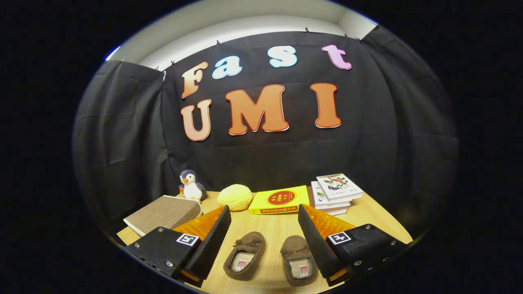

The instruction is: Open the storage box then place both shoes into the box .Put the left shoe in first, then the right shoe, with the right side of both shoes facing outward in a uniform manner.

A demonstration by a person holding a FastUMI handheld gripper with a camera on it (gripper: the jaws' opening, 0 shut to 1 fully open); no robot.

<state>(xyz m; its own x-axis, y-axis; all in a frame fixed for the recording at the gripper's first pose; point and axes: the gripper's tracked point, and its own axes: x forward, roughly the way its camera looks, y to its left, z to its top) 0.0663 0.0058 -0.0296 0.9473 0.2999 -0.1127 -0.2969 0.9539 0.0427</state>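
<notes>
We hold the tongs (264,239) spread wide and empty above the near edge of the desk (378,220), gripping nothing. Between the two fingers lie the two shoes, brown slippers set side by side with heels toward us and toes pointing toward the far edge: the left shoe (245,255) and the right shoe (299,259). We judge they are laid out this way so that either can be taken from above by its side walls without turning it first.

At the left edge of the desk, just beyond the left finger, sits a cloth-covered storage box (163,213), its lid down; that placement keeps it within reach beside the shoes. Along the far edge stand a toy penguin (192,185), a yellow bun-like lump (235,197), a yellow book (280,199) and a stack of books (335,194), well apart from the shoes and out of the working path.

The box looks unopened, so we judge that lifting its lid comes first.
</notes>
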